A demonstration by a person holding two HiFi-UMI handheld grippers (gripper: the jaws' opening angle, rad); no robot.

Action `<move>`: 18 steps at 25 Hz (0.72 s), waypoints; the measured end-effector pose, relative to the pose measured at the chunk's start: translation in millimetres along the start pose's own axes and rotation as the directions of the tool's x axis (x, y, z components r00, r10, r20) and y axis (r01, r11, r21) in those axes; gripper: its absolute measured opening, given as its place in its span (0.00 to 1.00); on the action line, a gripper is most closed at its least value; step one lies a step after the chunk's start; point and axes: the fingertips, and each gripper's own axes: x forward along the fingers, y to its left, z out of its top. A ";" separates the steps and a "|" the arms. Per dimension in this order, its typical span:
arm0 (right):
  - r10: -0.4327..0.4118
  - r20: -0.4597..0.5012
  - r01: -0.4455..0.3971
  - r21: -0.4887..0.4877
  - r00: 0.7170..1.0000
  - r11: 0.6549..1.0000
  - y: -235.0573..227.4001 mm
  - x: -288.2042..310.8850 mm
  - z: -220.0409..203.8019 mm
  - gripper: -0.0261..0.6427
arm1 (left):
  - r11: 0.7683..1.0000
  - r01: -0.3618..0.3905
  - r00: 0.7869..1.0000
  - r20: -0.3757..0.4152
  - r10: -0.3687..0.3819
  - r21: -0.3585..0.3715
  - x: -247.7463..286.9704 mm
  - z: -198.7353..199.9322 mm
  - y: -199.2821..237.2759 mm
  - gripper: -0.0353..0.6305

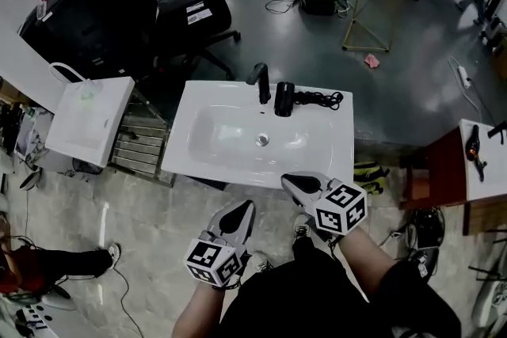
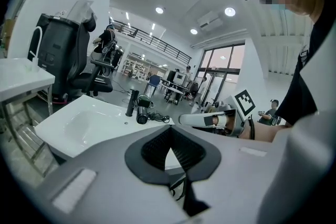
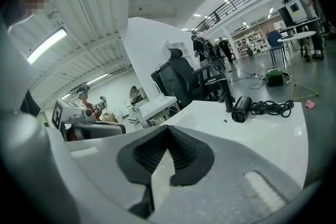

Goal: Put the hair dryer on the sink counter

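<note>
Nearest us in the head view are the marker cubes (image 1: 212, 261). Just ahead of them the left gripper (image 1: 242, 211) and the right gripper (image 1: 295, 184) hover at the near edge of the sink counter (image 1: 333, 140), touching nothing. Each pair of fingers tapers to a single closed point. The hair dryer (image 1: 284, 99) already lies at the counter's far edge, just right of the faucet (image 1: 259, 81) and across the basin (image 1: 230, 134) from us. Its barrel runs from far edge toward near edge, round end toward us. Its cord (image 1: 321, 99) is bundled to the right along that edge. The right gripper is the nearer one, with the dryer almost straight ahead of it.

In the left gripper view the ribbed fingers (image 2: 155, 150) are clenched on each other with nothing between them. The hair dryer (image 2: 142, 115) sits ahead and to the left, well apart, beside the faucet (image 2: 132, 103).

In the right gripper view the fingers (image 3: 142, 157) are likewise pressed together and empty. The hair dryer (image 3: 241, 109) lies ahead to the right on the counter. We judge the placing done, and no further reach looks needed.
</note>
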 end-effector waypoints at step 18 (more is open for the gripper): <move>-0.021 -0.007 0.021 -0.005 1.000 1.000 111.1 -11.6 -72.9 0.04 | 0.997 0.072 0.997 -0.005 -0.072 -0.023 -73.2 -46.5 -13.5 0.06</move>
